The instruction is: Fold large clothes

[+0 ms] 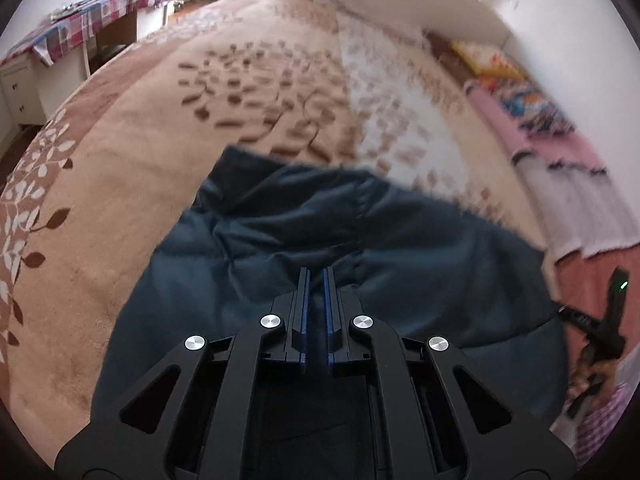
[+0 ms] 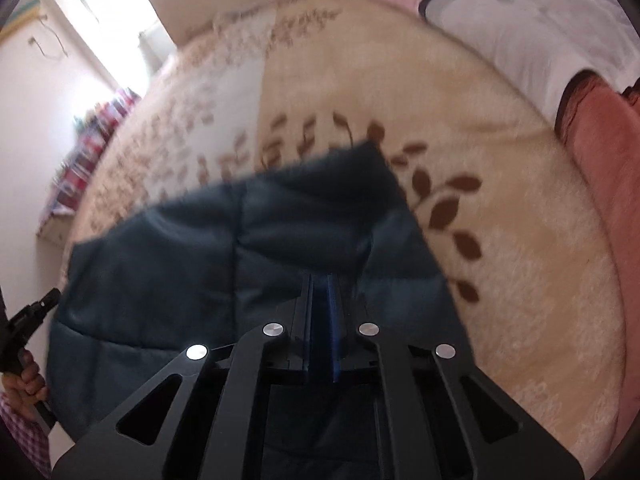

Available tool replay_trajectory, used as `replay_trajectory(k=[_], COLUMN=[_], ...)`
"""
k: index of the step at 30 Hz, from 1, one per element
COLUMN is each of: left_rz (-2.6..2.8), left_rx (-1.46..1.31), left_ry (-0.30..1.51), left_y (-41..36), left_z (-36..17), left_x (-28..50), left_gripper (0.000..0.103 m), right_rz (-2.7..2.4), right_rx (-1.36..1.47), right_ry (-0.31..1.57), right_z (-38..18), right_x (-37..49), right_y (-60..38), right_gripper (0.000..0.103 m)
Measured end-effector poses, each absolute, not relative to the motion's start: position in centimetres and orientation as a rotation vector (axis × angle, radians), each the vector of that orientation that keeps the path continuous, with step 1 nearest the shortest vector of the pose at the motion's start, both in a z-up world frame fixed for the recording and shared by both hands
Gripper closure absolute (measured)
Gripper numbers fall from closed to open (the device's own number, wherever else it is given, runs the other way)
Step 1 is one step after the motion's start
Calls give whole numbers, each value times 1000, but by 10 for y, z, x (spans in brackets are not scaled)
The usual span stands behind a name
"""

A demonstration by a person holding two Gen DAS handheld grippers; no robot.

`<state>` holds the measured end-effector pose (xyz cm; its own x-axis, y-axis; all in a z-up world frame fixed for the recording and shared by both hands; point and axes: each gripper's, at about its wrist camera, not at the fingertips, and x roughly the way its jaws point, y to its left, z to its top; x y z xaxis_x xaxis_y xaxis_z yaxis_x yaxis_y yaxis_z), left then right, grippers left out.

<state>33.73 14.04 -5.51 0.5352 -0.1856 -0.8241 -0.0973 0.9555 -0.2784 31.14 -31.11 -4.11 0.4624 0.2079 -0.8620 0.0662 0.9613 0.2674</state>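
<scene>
A dark blue quilted jacket (image 1: 320, 232) hangs over the beige leaf-patterned bed cover (image 1: 140, 140). My left gripper (image 1: 317, 274) is shut on the jacket's fabric, which fills the lower half of the left wrist view. In the right wrist view the same jacket (image 2: 200, 264) spreads out with a corner pointing up at centre. My right gripper (image 2: 322, 280) is shut on the jacket there, with blue fabric pinched between the fingers. The jacket looks lifted off the bed between both grippers. Both views are motion-blurred.
The bed cover (image 2: 500, 280) lies below. Folded pink, white and patterned bedding (image 1: 540, 128) lines the bed's right side by the wall. A desk with a checked cloth (image 1: 92, 24) stands far left. The other gripper's handle (image 1: 612, 320) shows at right.
</scene>
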Motion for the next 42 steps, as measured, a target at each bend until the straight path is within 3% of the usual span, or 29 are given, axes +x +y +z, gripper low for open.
replay_trajectory(k=[5,9,10,12,13,14,19,25,26,28,42], left_rz=[1,-16,-20,-19,-16,-6,41,50,40,42,100], left_rx=[-328,-440,-451,-446,-440,-434,-524,-879,-921,-958,-1020], left_ry=[1017,919,905,885,876,869,849,805,801,814,874], left_y=[148,165,169,178,182,186,210,230,229,223,187], left_z=[-61,-37,-31,-19,-16,-13,-11,-41,-48,-60,-105], left_x=[338,313,305,280,268,252,173,99,93,88,146], left_gripper=[99,99,96,75,57,46,32,21,18,17,17], right_rz=[36,58,74,103,106,114,60,80,95,120,69], right_rx=[251,340,362,386,382,382,389,606,672,768,957], right_ry=[1124,1072,1055,1021,1010,997,980,1041,1050,1050,1003], right_z=[-56,-43,-39,-25,-20,-15,-8,-38,-46,-57,-82], right_x=[317,304,297,273,263,246,164,90,81,69,110], right_y=[-312,-325,-330,-343,-346,-353,-381,-393,-393,-389,-360], right_gripper=[97,97,97,97,97,97,97,96,66,17,18])
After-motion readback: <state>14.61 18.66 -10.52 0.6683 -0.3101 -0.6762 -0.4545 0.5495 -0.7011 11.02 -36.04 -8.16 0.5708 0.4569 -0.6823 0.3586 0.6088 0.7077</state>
